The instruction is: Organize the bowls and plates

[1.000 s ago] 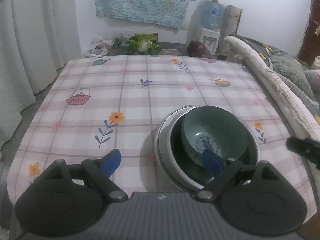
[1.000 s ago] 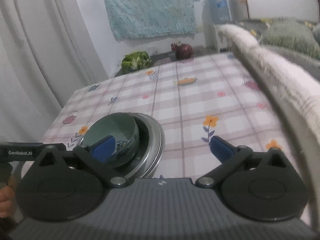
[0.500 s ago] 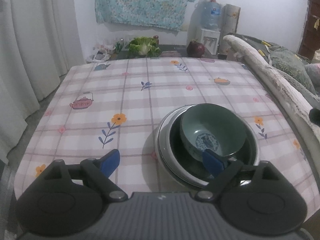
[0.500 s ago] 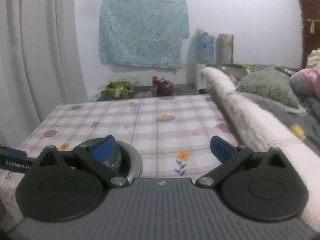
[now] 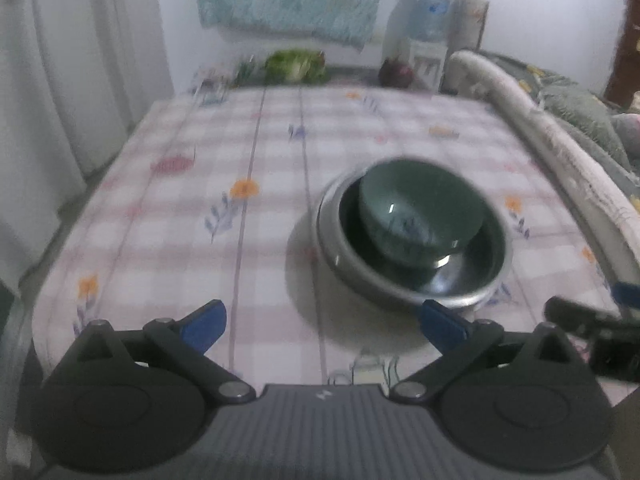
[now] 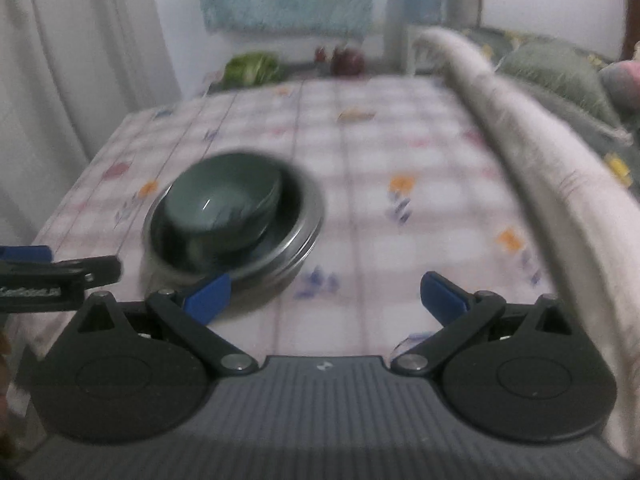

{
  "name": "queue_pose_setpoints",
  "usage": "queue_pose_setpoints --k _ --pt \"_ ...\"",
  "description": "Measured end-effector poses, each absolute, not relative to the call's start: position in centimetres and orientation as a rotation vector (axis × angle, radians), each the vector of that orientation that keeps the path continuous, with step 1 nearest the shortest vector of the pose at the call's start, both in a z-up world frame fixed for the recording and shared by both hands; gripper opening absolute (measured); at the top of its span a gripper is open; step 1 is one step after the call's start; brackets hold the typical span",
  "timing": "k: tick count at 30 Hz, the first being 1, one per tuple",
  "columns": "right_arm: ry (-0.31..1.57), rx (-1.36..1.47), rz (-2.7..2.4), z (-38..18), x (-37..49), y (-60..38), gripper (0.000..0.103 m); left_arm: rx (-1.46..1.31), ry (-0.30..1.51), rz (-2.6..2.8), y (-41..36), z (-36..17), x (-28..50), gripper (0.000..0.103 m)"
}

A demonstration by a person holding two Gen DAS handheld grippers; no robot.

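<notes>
Both views blurred by motion; cloth pattern and bowl decoration hard to read. One green bowl (image 5: pixel 416 216) sits inside one steel basin (image 5: pixel 412 292), the pair on the bench (image 5: pixel 260 240), in the left wrist view at about 3 o'clock from bench centre, in the right wrist view at about 9 o'clock. The basin rim looks doubled in the right wrist view (image 6: pixel 308 244); cannot tell whether that is a second dish stacked under it or smear. Bowl's base is hidden by the basin wall. Left claw (image 5: pixel 322 322): jaws have just been opening and stand wide, nothing between them but cloth; the right blue pad overlaps the basin's near rim in the picture, contact not clear. Right claw (image 6: pixel 326 298): jaws wide apart, nothing gripped; the left pad overlaps the basin's near edge at 6 o'clock, contact not clear. Each view catches the other claw cut off at the frame edge: right claw at 4 o'clock in the left view, left claw at 9 o'clock in the right view. Far end: one green leafy vegetable (image 5: pixel 296 66), one dark red round object (image 5: pixel 396 74), one water dispenser (image 5: pixel 428 28), all soft. A sofa back (image 6: pixel 532 184) runs along the bench's right side.
</notes>
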State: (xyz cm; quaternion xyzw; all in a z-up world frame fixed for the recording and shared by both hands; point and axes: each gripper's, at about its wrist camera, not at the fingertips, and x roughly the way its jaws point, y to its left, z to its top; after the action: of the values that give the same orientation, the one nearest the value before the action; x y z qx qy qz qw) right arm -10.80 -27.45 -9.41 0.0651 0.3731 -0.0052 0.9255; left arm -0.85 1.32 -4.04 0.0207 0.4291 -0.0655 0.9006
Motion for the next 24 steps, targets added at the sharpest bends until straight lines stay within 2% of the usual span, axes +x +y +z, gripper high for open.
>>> queue_pose_setpoints --k 24 --pt "0.838 0.129 -0.011 -10.4 -9.9 -26.1 0.102 0.064 0.914 -0.084 1.4 -4.4 -0.8 0.103"
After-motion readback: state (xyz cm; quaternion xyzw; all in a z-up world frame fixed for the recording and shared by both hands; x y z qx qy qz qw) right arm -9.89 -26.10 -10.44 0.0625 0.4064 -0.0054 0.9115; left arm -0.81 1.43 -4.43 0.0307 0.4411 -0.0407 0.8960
